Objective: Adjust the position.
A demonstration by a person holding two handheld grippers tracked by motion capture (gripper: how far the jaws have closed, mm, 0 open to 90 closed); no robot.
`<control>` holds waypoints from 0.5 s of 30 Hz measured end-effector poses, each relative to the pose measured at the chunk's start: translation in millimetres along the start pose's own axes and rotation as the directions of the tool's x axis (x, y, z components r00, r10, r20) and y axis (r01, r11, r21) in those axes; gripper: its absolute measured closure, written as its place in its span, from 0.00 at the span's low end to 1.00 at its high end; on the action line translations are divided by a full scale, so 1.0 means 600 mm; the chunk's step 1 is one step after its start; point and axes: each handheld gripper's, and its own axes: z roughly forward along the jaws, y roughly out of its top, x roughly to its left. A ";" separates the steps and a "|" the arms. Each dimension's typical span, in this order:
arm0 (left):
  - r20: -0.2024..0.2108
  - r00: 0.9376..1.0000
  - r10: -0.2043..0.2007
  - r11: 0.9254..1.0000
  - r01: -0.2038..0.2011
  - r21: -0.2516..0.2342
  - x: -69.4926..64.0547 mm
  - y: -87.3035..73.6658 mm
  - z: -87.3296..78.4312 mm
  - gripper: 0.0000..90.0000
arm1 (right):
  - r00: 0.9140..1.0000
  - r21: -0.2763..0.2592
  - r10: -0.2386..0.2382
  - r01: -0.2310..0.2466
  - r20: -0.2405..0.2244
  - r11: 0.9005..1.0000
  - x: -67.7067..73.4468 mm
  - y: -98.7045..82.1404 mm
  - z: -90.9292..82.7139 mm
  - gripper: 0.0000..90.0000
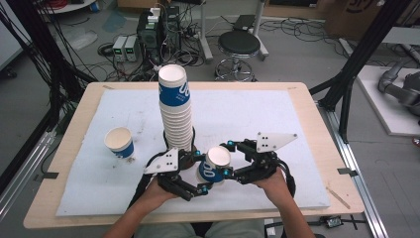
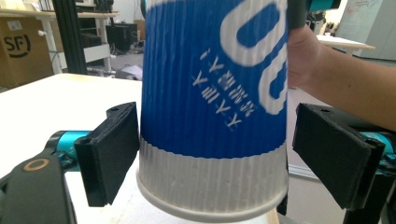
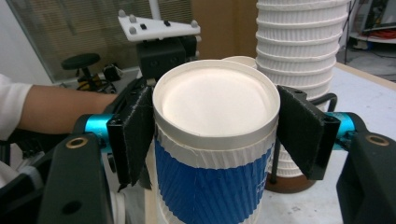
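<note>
Cup (image 1: pixel 214 166) upside-down, axis roughly upright, clamped in right gripper (image 1: pixel 229 158).

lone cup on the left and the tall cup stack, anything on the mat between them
Nothing: in the high view the stretch of white mat between the lone cup and the cup stack is bare.

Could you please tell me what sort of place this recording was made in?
Probably a robotics lab or workshop: cables and power supplies lie on the floor behind the table, black frame struts flank it, and a round stool stands nearby.
</note>
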 end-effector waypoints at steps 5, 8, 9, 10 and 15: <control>-0.001 1.000 -0.006 1.000 0.006 -0.002 0.000 -0.005 0.001 0.17 | 1.000 -0.020 0.019 -0.019 -0.015 1.000 -0.002 -0.002 -0.001 0.35; -0.002 1.000 -0.003 1.000 0.003 -0.003 0.000 -0.005 0.000 0.17 | 0.999 -0.028 0.025 -0.026 -0.020 0.999 -0.003 -0.004 0.000 0.35; -0.001 1.000 0.003 1.000 -0.003 0.000 0.000 -0.005 -0.001 0.19 | 0.999 -0.030 0.028 -0.029 -0.022 0.999 -0.004 -0.004 0.000 0.35; -0.002 1.000 0.002 1.000 -0.002 0.001 0.000 -0.005 -0.001 0.20 | 0.999 -0.028 0.031 -0.032 -0.025 0.999 -0.004 -0.005 0.000 0.35; -0.003 1.000 0.009 1.000 -0.009 0.016 0.002 -0.004 -0.006 0.26 | 0.999 -0.023 0.029 -0.030 -0.023 0.999 -0.006 -0.007 0.000 0.35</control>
